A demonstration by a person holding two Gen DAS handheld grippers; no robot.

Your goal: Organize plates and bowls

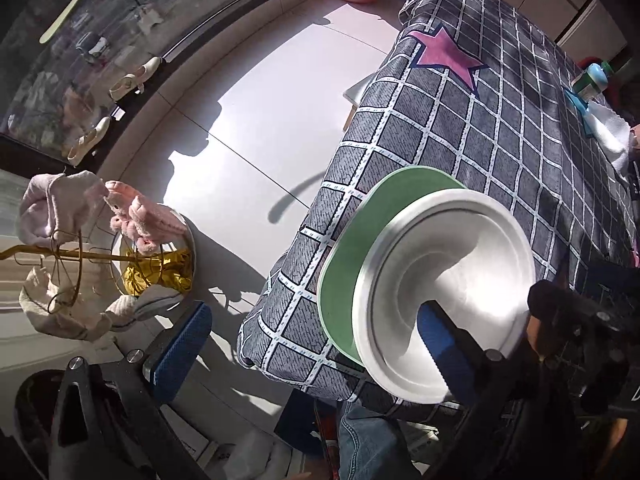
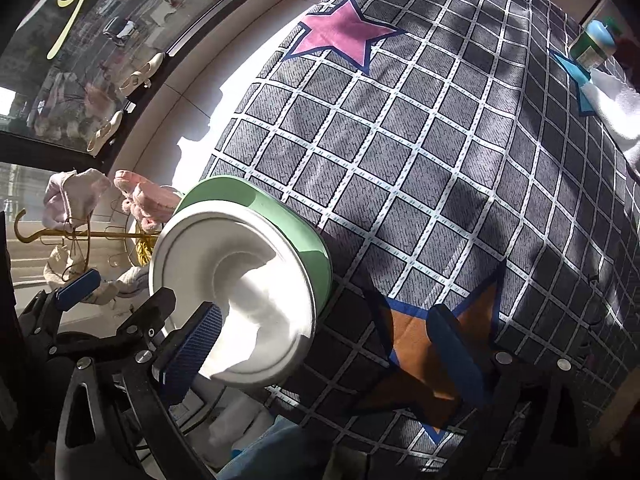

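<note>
- White plate (image 1: 444,296) is seen resting inside the green bowl (image 1: 344,280) at the cloth's (image 1: 480,152) 7 o'clock corner.
- Both jaws are spread wide; the left gripper (image 1: 312,340) and right gripper (image 2: 332,352) hold nothing.
- Each should be lifted straight up, judged safest, so the stack is not nudged over the edge.
- Counted: one plate, one bowl, two grippers.

Plate (image 1: 448,292) stacked on tray (image 1: 340,280), at table (image 1: 500,140) corner; bottle (image 1: 592,80) far side.
</note>
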